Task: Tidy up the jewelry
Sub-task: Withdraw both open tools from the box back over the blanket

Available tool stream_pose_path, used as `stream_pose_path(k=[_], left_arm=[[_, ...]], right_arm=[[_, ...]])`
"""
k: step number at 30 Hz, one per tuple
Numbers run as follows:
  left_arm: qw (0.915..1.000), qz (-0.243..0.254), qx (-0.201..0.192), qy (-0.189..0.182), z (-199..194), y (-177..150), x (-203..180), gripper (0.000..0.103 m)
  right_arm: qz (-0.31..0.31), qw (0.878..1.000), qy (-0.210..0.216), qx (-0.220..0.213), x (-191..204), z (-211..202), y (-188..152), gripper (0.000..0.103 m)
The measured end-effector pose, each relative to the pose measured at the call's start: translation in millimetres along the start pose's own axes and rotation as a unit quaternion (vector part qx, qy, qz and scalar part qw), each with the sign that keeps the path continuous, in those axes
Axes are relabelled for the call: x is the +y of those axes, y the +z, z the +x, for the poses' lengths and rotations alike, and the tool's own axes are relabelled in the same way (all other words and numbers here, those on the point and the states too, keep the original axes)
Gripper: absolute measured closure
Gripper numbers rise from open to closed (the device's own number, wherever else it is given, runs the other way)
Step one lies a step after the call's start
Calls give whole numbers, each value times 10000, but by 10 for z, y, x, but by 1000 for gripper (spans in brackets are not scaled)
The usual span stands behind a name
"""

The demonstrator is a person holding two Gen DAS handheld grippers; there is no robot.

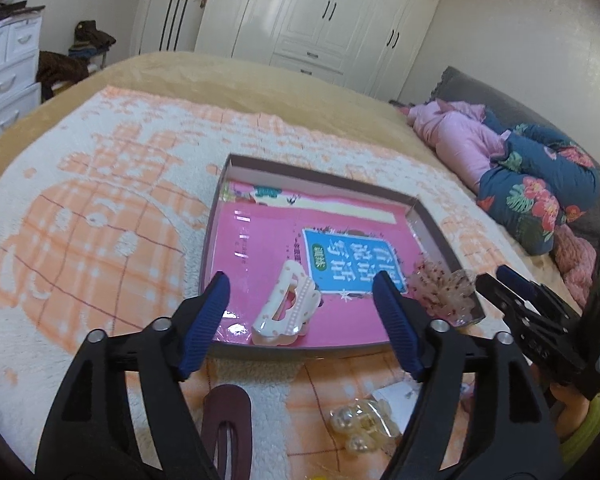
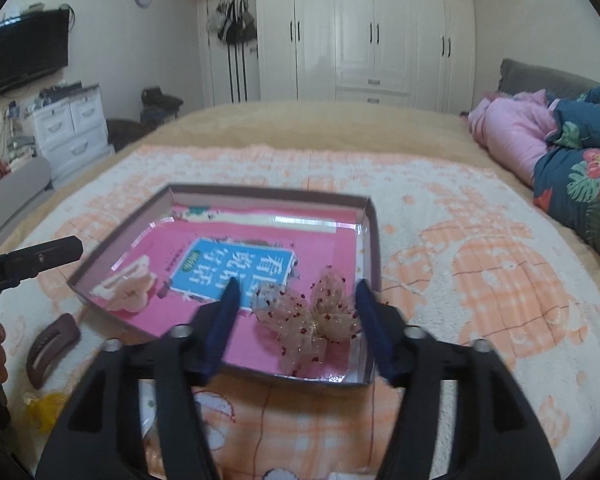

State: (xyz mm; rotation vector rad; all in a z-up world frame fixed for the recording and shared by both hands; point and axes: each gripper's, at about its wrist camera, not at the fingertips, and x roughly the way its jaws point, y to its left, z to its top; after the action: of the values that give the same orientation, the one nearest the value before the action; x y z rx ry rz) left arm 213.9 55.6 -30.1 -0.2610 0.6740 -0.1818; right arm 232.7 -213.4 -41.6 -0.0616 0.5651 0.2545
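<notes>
**Next pieces lie behind your left tongs**

The brown hair clip (image 1: 226, 432) lies on the blanket (image 1: 100, 208), just outside the box (image 1: 216, 216), its long axis running away from you. The pearl piece (image 1: 364, 426) sits beside it. Both lie under your left tongs (image 1: 300, 292), spread and empty; pull back. Your right tongs (image 2: 296, 300), also spread, straddle the gauze bow (image 2: 312, 320) in the box without pinching.

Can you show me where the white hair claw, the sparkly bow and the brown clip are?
White plastic hair claw (image 1: 286, 308): left wrist view, its curved body.
Sheer beige bow with red dots (image 2: 320, 322): right wrist view, its middle knot.
Dark brown flat hair clip (image 2: 50, 346): right wrist view, its middle.
</notes>
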Motion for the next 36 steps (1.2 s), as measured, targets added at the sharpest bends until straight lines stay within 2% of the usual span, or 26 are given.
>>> stream_pose_path(k=[1,3,6,7,14,36], left_arm=[[10000,1,-64,14,-43,1,-5,30],[9997,-21,-228,29,-134,3,-12,22],[9987,-55,-494,88,-263,-7,-23,11],[9983,-63,-576,99,-307,-12,-25,11],[9956,-43,-934,12,-578,-25,-64,11],[9926,178,-1200,61,-1042,-180,-180,11]], right_arm=[[10,9999,-47,-130,-2,-85,-6,27],[41,9992,-154,-358,-11,-216,-4,20],[71,9975,-231,-665,-38,-393,8,12],[81,9968,-248,-761,-49,-452,12,10],[137,9936,-230,-1096,-105,-731,33,8],[-134,9932,48,-1159,12,-1229,-141,7]])
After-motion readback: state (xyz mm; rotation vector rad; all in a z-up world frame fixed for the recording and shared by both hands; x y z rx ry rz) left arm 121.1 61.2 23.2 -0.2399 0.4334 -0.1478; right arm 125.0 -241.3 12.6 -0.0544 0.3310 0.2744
